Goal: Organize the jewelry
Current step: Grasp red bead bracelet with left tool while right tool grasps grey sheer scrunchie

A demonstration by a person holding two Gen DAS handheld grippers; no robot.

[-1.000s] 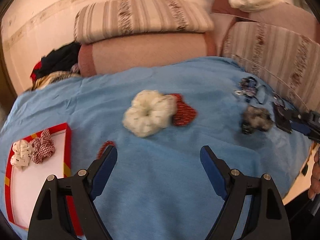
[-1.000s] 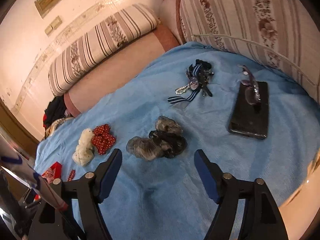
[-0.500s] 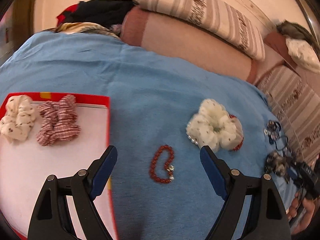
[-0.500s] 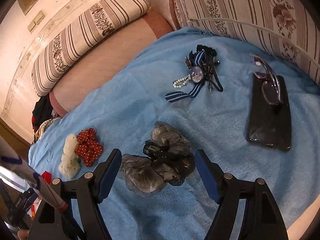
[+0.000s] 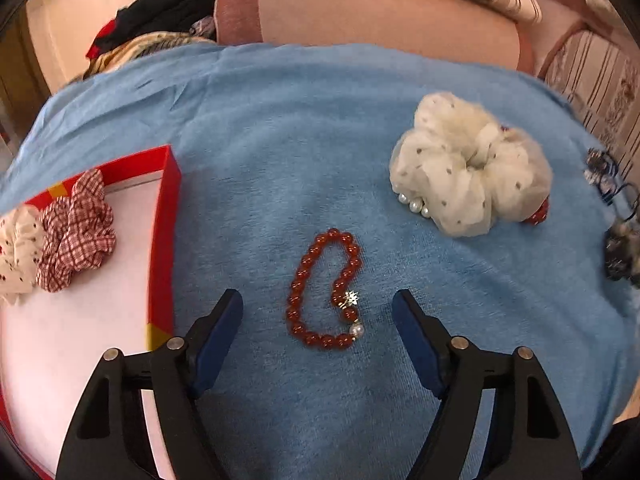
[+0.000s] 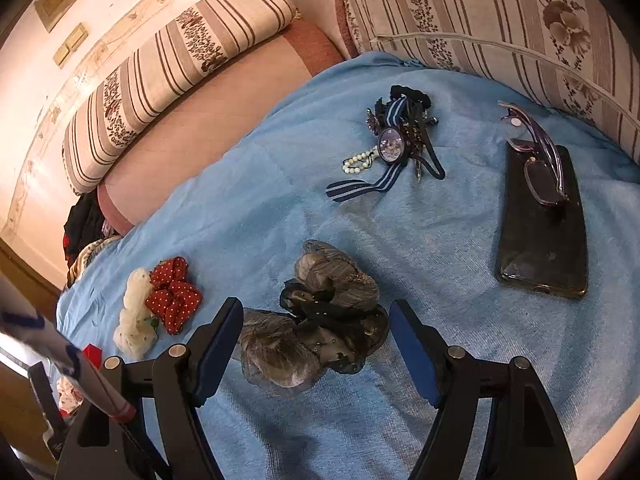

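Observation:
A red bead bracelet (image 5: 324, 292) lies on the blue cloth between the open fingers of my left gripper (image 5: 318, 316), just above it. A red-rimmed white tray (image 5: 164, 236) at the left holds a red checked scrunchie (image 5: 76, 232) and a white dotted one (image 5: 16, 252). A large white scrunchie (image 5: 468, 168) lies at the right. My right gripper (image 6: 316, 328) is open around a pile of grey and black scrunchies (image 6: 316, 320). A heap of jewelry with pearls and a striped ribbon (image 6: 392, 144) lies farther back.
A black phone (image 6: 544, 220) with glasses (image 6: 536, 148) on it lies at the right. A red dotted scrunchie (image 6: 172, 292) and the white scrunchie (image 6: 134, 320) lie at the left. Striped sofa cushions (image 6: 172, 64) border the blue cloth (image 5: 300, 128).
My left gripper swung left and came down over the red bracelet, beside the tray. My right gripper moved forward until its fingers flank the grey and black scrunchies.

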